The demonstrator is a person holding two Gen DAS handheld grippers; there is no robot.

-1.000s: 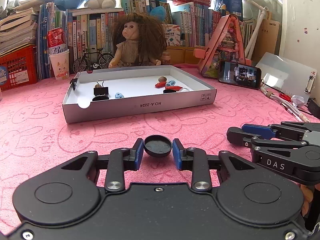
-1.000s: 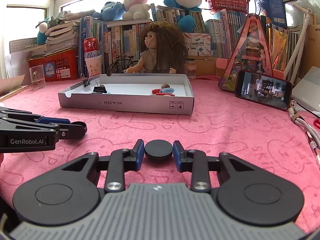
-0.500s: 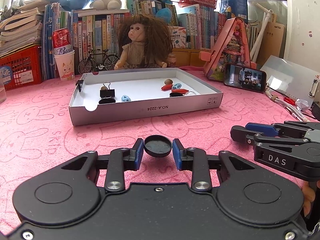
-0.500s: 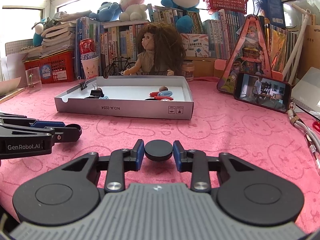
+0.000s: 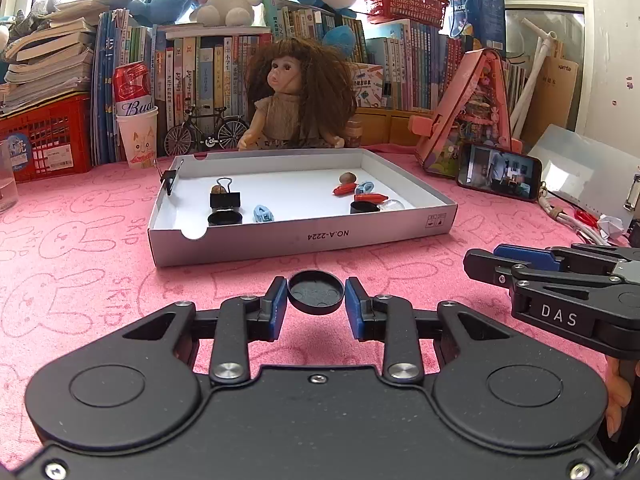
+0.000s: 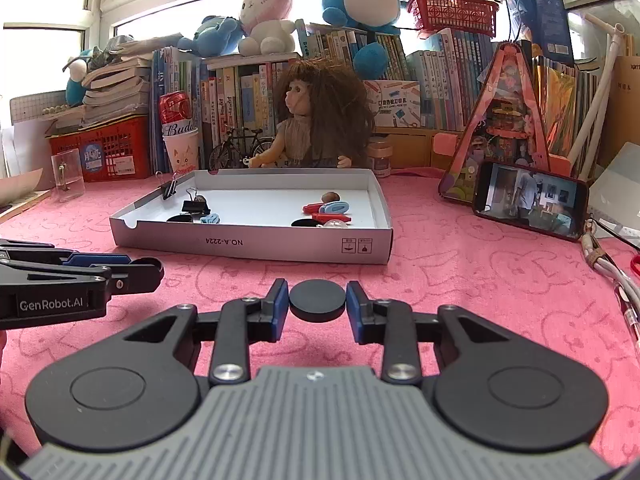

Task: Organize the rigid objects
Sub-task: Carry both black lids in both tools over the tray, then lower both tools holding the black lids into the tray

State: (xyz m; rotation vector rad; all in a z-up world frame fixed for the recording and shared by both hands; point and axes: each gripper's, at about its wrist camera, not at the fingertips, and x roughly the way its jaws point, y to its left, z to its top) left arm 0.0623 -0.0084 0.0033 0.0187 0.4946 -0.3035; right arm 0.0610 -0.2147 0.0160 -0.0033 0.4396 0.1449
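Each claw grips a black cap – the left claw (image 5: 316, 302) an upturned cap (image 5: 316, 291), the right claw (image 6: 317, 305) seemingly a flat-topped cap (image 6: 317, 301) – above the pink table (image 6: 460, 280), near the box (image 5: 304, 234).

L claw (image 5: 316, 304) clamped; R claw (image 6: 317, 307) clamped, side-by-side

A doll (image 5: 298, 96) is seated against the books (image 5: 404, 60); left of it a model bicycle (image 5: 206, 130), right a phone (image 5: 499, 171).
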